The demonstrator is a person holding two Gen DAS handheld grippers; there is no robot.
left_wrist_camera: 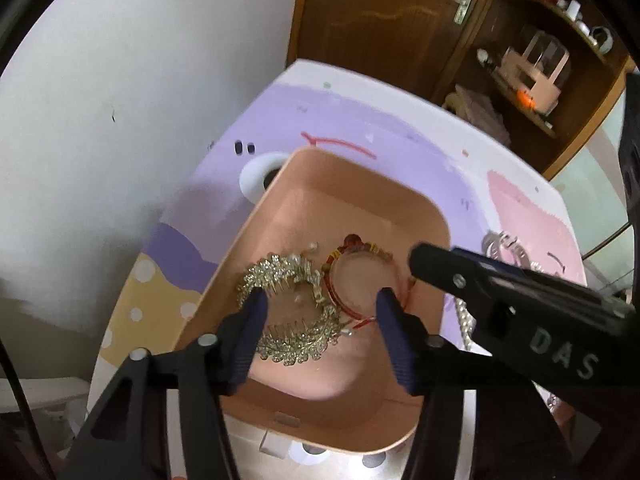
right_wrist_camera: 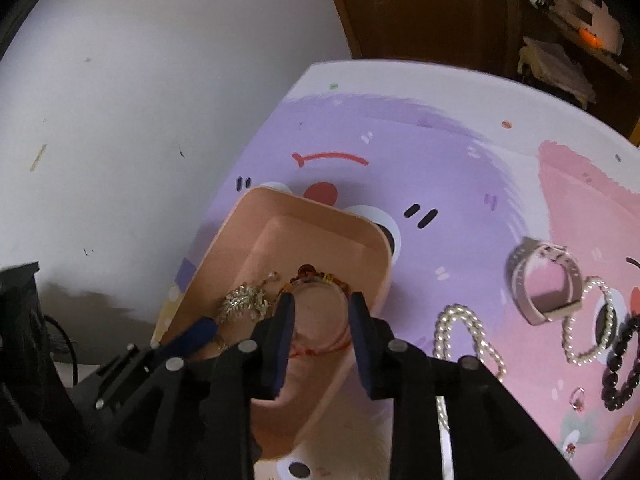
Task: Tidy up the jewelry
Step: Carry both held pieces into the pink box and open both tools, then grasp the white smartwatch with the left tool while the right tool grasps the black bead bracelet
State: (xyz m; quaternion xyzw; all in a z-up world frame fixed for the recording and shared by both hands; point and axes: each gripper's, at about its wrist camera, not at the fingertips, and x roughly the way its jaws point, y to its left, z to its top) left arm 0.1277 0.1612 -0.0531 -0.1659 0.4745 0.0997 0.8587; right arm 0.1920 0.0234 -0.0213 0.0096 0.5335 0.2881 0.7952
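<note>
— What blocks my left gripper?
— The comb and bracelet crowd the tray floor; my right gripper crosses above.
— Free room?
— Bare mat beyond the tray; watch and pearls clutter the right.

Comb + bracelet in tray; watch, pearls right on mat.

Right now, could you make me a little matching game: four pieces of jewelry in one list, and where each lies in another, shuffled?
Things:
1. gold comb
2. red bracelet
3. watch
4. black bracelet

Places:
A. on the mat, far right edge
B. in the tray, left side
C. on the mat, on the pink patch beside the pearls
D. in the tray, between the right fingers

Pairs: 1-B, 2-D, 3-C, 4-A
</note>
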